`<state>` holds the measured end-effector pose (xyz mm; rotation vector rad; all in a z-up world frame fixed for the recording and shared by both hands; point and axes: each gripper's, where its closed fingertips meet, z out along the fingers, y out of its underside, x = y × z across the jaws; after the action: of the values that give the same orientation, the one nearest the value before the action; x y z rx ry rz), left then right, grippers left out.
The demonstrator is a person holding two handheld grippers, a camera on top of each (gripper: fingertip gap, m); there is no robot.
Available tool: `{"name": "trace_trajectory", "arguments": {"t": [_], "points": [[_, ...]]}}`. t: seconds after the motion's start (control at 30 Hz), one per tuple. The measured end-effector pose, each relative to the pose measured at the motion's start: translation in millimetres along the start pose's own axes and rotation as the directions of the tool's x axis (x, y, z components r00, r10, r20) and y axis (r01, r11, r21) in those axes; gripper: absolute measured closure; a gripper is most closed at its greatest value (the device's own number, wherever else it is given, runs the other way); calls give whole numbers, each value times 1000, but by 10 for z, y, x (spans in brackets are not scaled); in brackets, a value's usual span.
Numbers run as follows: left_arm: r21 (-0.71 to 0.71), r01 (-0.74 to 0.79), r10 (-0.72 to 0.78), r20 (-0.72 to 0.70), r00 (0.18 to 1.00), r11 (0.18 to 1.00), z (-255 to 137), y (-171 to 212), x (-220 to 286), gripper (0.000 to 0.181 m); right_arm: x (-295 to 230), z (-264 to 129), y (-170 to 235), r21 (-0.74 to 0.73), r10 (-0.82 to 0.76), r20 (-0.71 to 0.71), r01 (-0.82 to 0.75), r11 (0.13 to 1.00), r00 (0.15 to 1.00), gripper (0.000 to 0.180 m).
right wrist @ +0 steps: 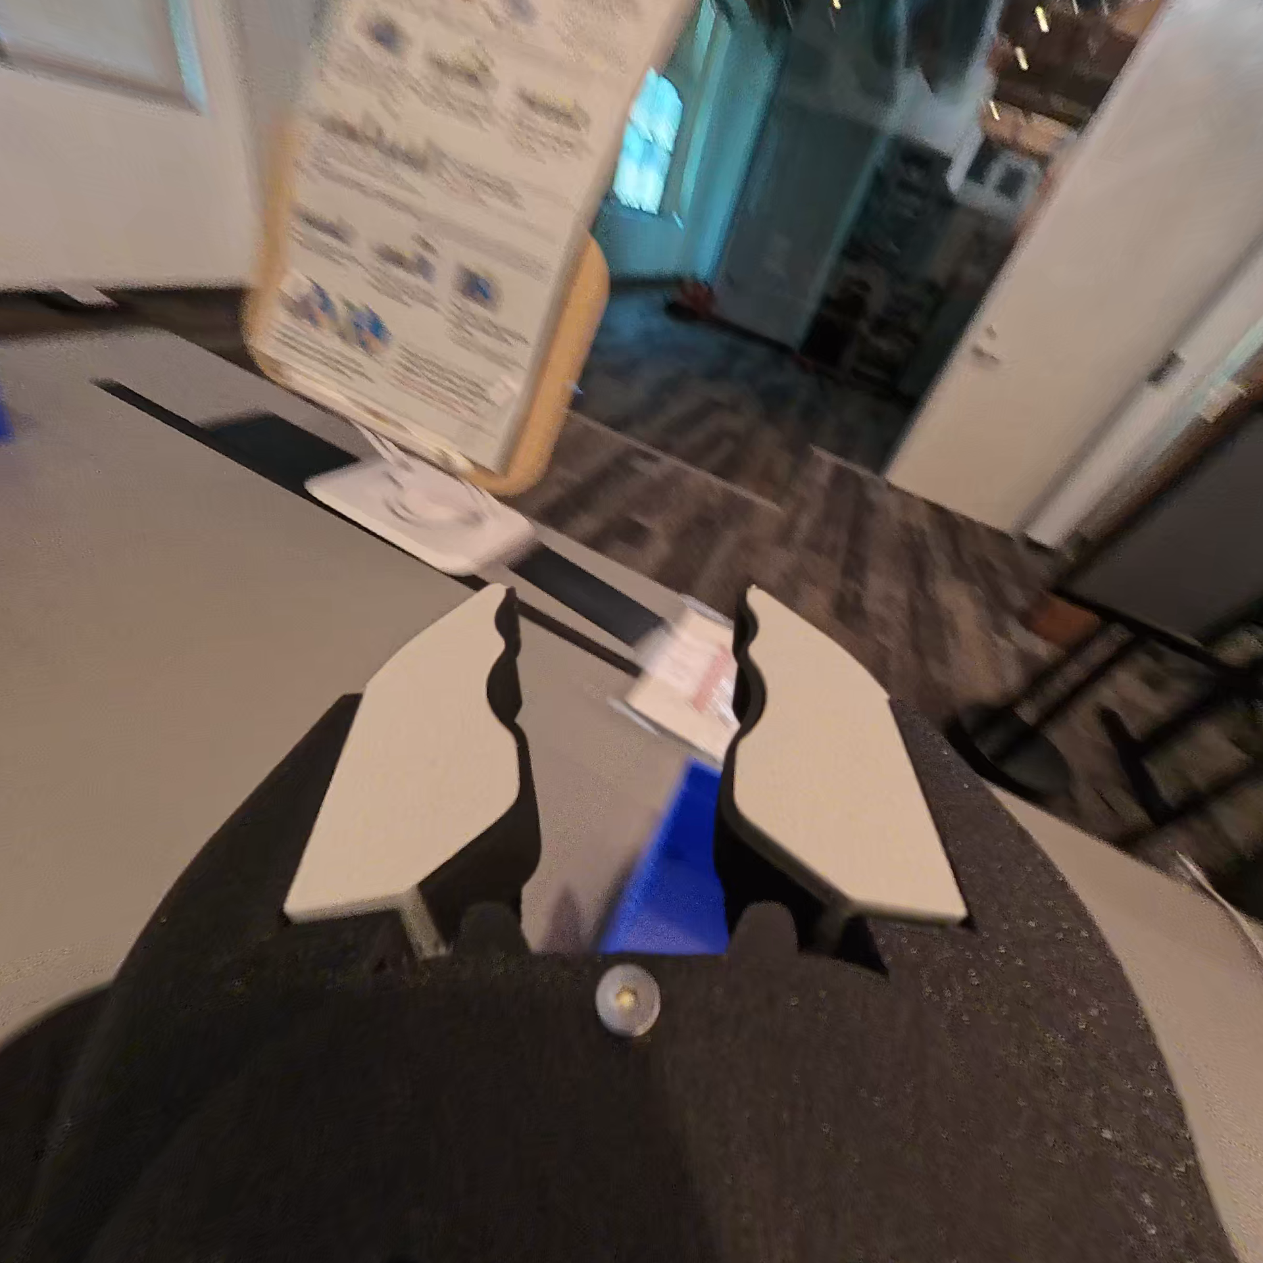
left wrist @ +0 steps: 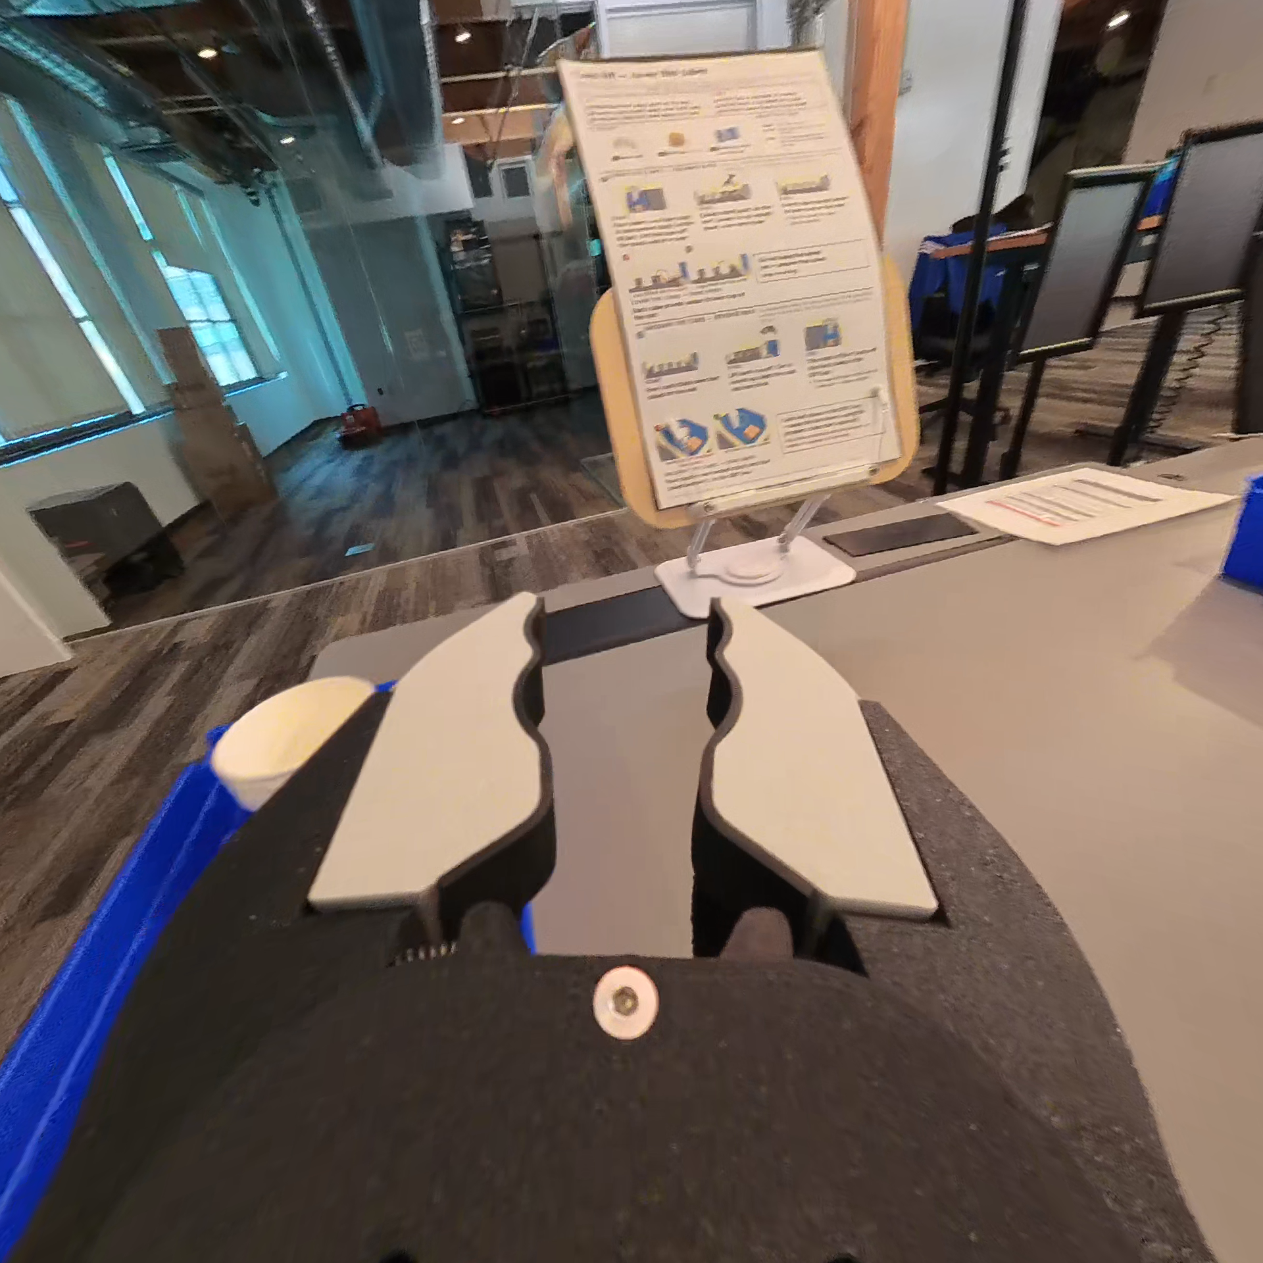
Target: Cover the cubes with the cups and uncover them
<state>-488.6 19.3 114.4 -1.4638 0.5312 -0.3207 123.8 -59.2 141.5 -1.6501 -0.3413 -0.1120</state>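
Observation:
My left gripper [left wrist: 625, 618] is open and empty above the grey table [left wrist: 991, 683]. A white paper cup [left wrist: 287, 735] shows just left of its left finger, in or beside a blue bin [left wrist: 116, 922] at the lower left. My right gripper [right wrist: 625, 608] is open and empty over the grey table [right wrist: 205, 581]; this view is blurred. A blue bin [right wrist: 673, 881] shows between its fingers, low down. No cubes are visible in either view.
A sheet holder on a white stand [left wrist: 752, 574] rises at the table's far edge; it also shows in the right wrist view [right wrist: 424, 225]. A paper sheet [left wrist: 1080, 502] lies at the far right, beside a blue object [left wrist: 1247, 540]. A small paper [right wrist: 690, 676] lies near the right gripper.

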Motion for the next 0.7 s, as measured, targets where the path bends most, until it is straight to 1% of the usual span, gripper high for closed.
{"name": "trace_trajectory", "arguments": {"t": [0.1, 0.17, 0.23, 0.3, 0.37, 0.43, 0.5, 0.57, 0.7], "points": [[23, -36, 38, -64, 997, 999, 279, -83, 250, 142, -632, 173, -370, 167, -2, 168, -27, 986, 986, 127], [33, -69, 73, -124, 990, 997, 497, -158, 472, 148, -1019, 276, -605, 240, -30, 273, -37, 970, 961, 131], [48, -92, 100, -192, 976, 995, 714, -264, 728, 150, -1328, 379, -816, 286, -72, 336, -29, 958, 939, 136], [80, -105, 122, -262, 957, 991, 907, -389, 998, 157, -1575, 473, -993, 320, -133, 367, 10, 947, 921, 149], [122, -86, 121, -319, 940, 989, 1081, -513, 1251, 165, -1783, 548, -1136, 355, -196, 386, 50, 933, 901, 168], [146, -54, 106, -375, 921, 988, 1229, -585, 1492, 173, -1965, 631, -1218, 373, -236, 421, 69, 925, 876, 180], [163, -32, 99, -422, 901, 986, 1362, -620, 1695, 181, -2102, 748, -1226, 347, -232, 475, 62, 936, 849, 180], [163, -31, 104, -461, 881, 986, 1497, -620, 1849, 181, -2175, 880, -1212, 318, -203, 515, 35, 947, 833, 180], [159, -51, 128, -528, 840, 986, 1730, -617, 2017, 181, -2204, 1133, -1189, 302, -98, 592, -107, 947, 800, 180]]}}
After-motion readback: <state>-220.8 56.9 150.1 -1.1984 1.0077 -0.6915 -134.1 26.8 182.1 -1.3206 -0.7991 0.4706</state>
